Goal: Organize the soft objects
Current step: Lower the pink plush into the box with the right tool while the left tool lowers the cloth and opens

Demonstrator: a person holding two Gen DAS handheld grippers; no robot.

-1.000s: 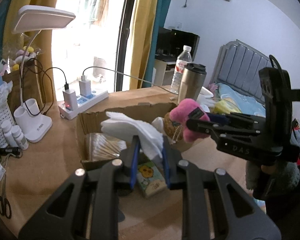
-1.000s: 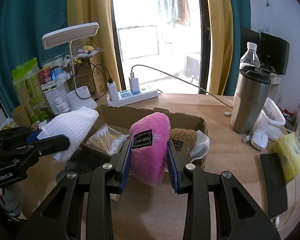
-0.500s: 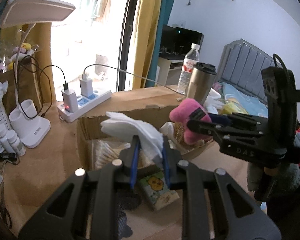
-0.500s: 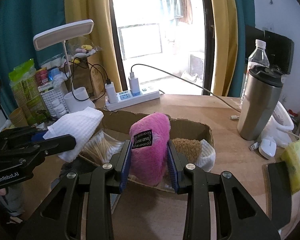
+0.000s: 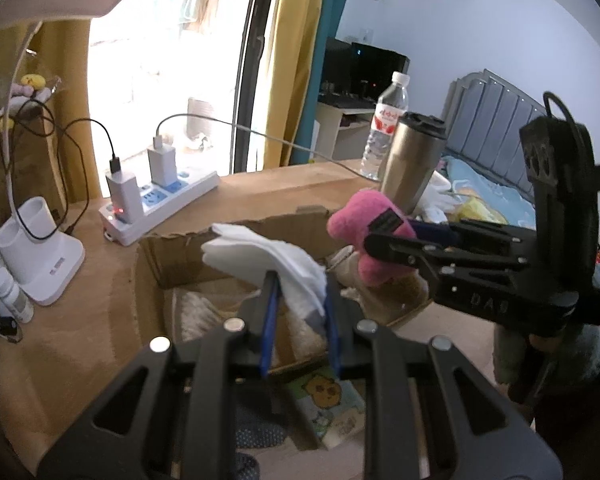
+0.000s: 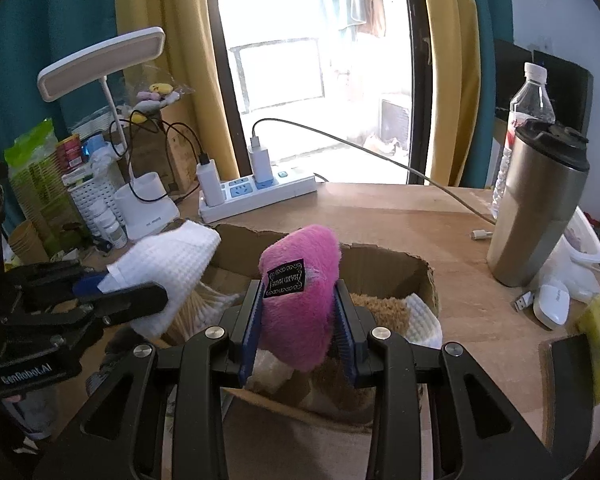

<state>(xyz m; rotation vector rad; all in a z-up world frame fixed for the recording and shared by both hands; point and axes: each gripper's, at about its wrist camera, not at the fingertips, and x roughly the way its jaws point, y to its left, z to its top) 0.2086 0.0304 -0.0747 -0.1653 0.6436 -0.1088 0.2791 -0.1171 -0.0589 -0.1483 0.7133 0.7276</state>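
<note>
My left gripper [image 5: 298, 296] is shut on a folded white waffle cloth [image 5: 268, 258], held over the left part of an open cardboard box [image 5: 156, 256]. The same white cloth [image 6: 168, 264] shows at the left of the right wrist view. My right gripper [image 6: 298, 312] is shut on a pink plush toy [image 6: 300, 292] with a black label, above the box's right part. From the left wrist view the pink plush [image 5: 364, 236] hangs at the box's far right. Inside the cardboard box [image 6: 384, 264] lie a brown fuzzy piece [image 6: 380, 308], a white cloth and cotton swabs [image 6: 196, 308].
On the wooden desk stand a steel tumbler [image 6: 536, 208], a water bottle [image 6: 528, 100], a power strip [image 6: 256, 196] with chargers and cables, and a white desk lamp [image 6: 144, 208]. A tissue pack [image 5: 328, 404] and a dark cloth lie near the box's front. A white mouse [image 6: 552, 304] lies at the right.
Both grippers have moved forward and slightly down over the box, each still gripping its item. The box and desk things now look closer.
</note>
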